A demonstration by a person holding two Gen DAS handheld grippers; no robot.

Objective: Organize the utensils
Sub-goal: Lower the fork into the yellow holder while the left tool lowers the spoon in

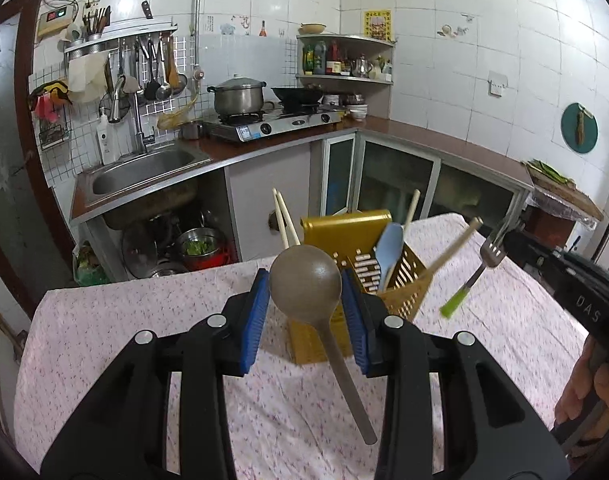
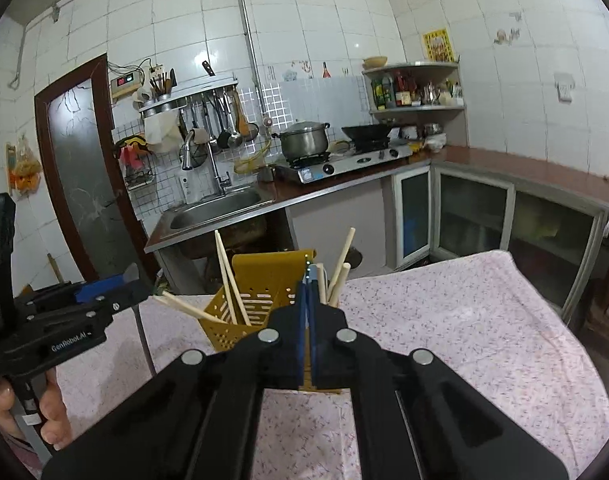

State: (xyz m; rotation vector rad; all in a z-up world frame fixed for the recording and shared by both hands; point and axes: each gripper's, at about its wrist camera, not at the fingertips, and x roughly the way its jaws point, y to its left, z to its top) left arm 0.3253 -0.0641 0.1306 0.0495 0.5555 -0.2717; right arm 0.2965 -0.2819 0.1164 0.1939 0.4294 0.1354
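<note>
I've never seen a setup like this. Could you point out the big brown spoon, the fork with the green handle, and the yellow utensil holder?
Brown spoon [image 1: 305, 280], left wrist view, on its bowl.
Green-handled fork [image 1: 491, 254], left wrist view, on its metal tines.
Yellow utensil holder [image 1: 346, 224], left wrist view, on its tall back wall.

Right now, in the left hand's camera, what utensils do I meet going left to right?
pair of chopsticks → brown spoon → blue spoon → green-handled fork

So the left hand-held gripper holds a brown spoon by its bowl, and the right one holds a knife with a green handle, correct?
Not quite: the right hand-held gripper holds a fork with a green handle, not a knife, as the left wrist view shows. The left hand-held gripper does hold the brown spoon by its bowl.
</note>
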